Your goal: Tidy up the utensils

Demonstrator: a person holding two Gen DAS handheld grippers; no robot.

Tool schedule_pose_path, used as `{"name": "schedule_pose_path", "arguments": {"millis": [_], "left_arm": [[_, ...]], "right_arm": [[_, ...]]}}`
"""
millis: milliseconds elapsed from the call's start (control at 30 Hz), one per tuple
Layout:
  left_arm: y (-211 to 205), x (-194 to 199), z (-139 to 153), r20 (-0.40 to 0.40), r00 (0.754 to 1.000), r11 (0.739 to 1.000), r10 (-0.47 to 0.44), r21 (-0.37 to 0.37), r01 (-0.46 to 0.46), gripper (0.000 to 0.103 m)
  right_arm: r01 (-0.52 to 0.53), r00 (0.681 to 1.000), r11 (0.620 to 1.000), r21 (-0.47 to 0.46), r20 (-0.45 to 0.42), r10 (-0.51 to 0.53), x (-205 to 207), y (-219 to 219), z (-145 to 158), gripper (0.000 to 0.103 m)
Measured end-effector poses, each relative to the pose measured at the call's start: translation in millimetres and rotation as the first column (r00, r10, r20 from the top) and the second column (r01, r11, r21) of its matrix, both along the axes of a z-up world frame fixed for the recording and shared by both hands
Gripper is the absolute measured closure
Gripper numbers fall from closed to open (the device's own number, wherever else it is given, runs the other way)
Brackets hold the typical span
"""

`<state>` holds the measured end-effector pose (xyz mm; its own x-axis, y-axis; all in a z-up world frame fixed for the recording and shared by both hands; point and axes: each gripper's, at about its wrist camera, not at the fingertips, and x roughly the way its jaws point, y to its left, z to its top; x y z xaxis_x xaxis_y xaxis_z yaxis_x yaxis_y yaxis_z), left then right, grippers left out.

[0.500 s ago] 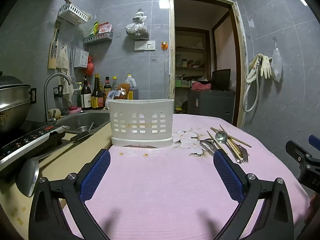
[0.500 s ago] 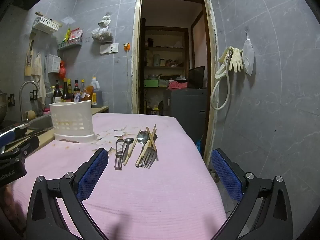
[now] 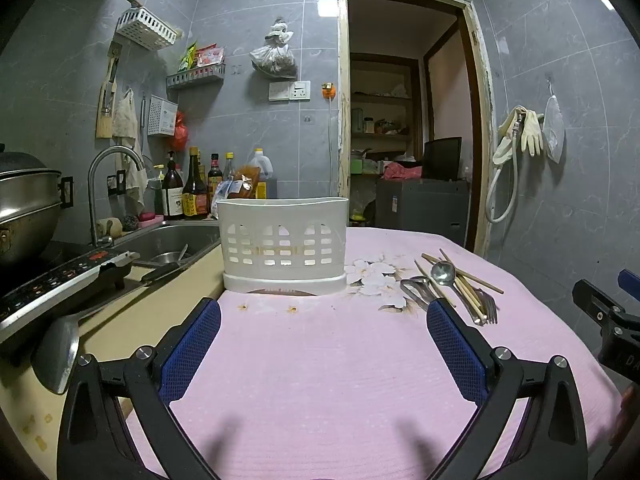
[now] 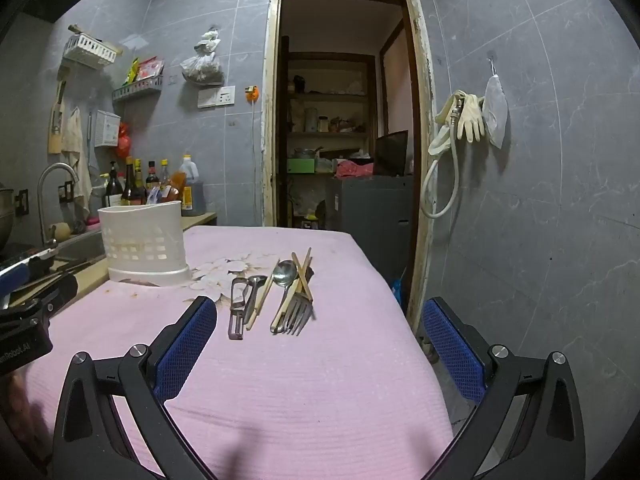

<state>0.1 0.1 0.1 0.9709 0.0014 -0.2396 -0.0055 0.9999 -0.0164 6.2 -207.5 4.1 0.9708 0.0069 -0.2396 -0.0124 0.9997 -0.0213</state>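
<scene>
Utensils (image 4: 276, 296) beside unlabelled white caddy (image 4: 142, 240)

White slotted caddy (image 3: 283, 246); pink cloth (image 3: 320, 360) printed with white flowers; silver spoon (image 4: 285, 273); tan chopsticks (image 4: 301, 276); grey tiles (image 4: 540, 160).

Both wrist views face the utensil holder (image 3: 283, 246) across the table.

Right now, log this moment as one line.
stage: start | left gripper: open, empty | right gripper: open, empty | utensils: on pink cloth | caddy: upright
</scene>
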Motion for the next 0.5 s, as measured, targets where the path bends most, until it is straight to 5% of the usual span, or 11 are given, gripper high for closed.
{"name": "schedule_pose_path", "arguments": {"millis": [500], "left_arm": [[-0.2, 0.1, 0.0, -0.001, 1.000, 1.000, -0.001, 0.001, 0.001, 0.002]], "right_arm": [[0.000, 1.000, 1.000, 0.001, -0.002, 0.000, 0.1, -0.5, -0.3, 0.000]]}}
